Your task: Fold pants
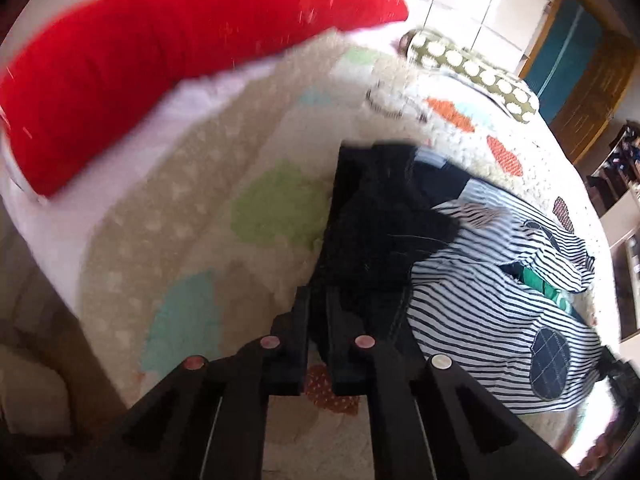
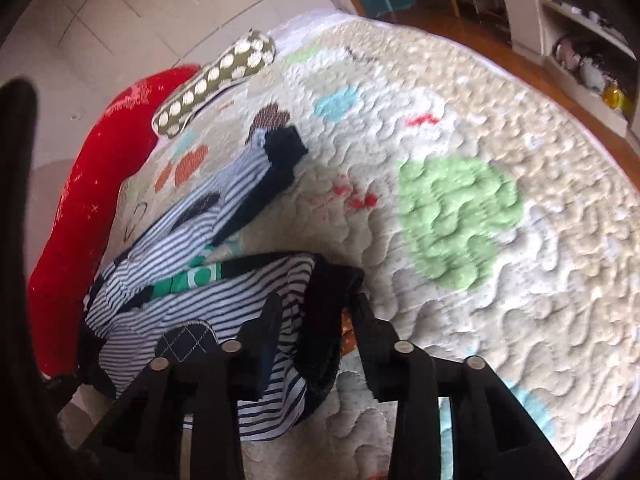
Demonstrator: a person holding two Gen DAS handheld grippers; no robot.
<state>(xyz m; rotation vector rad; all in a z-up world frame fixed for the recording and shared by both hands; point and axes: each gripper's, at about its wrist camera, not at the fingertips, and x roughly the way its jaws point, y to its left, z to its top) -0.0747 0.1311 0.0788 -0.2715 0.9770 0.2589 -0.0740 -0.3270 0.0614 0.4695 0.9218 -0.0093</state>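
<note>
Striped pants (image 1: 480,300) with dark bands and round dark patches lie crumpled on a patterned quilt (image 1: 192,208). In the left wrist view my left gripper (image 1: 318,312) is shut on a dark fold of the pants (image 1: 372,232), which runs up from between its fingers. In the right wrist view the same pants (image 2: 208,308) lie at the lower left. My right gripper (image 2: 318,304) stands partly open, and the dark hem band (image 2: 328,320) and some striped cloth lie loosely between its fingers. The far leg (image 2: 240,184) stretches away to another dark cuff.
A red bolster (image 1: 160,64) lies along the bed's far side, with a green pillow with white dots (image 1: 472,72) beside it. Right wrist view: the quilt (image 2: 460,216) spreads to the right, past it a wooden floor and shelves (image 2: 580,40).
</note>
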